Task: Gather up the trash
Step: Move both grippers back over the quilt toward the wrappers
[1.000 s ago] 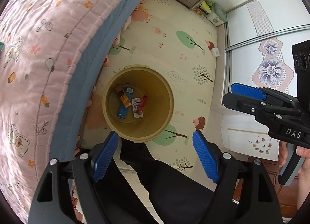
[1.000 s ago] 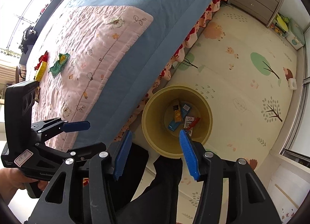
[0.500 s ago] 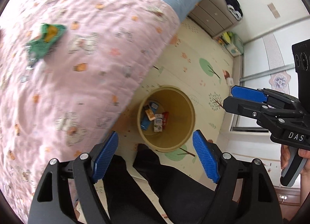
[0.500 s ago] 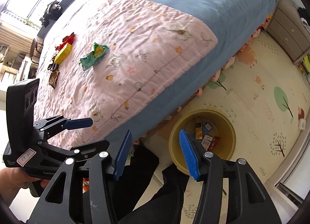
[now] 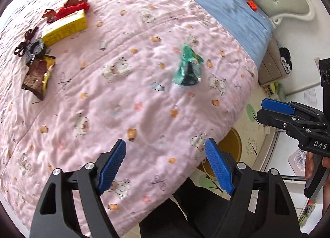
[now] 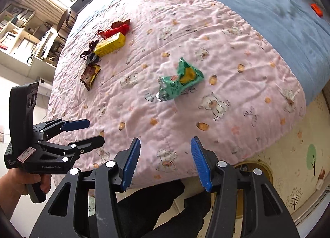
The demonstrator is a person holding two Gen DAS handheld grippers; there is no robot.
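2 grippers hang over the bed's near edge, left gripper (image 5: 165, 165) and right gripper (image 6: 165, 161), both spread wide and holding nothing. Trash is left on the pink quilt (image 6: 226, 52): a green wrapper (image 6: 179, 79) nearest, then well beyond it a yellow box (image 6: 110, 44), brown packet (image 6: 90, 74) and red wrapper (image 6: 115, 28). Bin (image 6: 266, 171) sits on the floor below; collection looks unfinished.

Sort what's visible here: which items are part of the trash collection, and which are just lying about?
Job:
green wrapper
yellow box
brown packet
red wrapper
yellow bin
left claw and right claw, both open and empty

Lying about:
pink quilt
orange item on the blue sheet
dark hair ties
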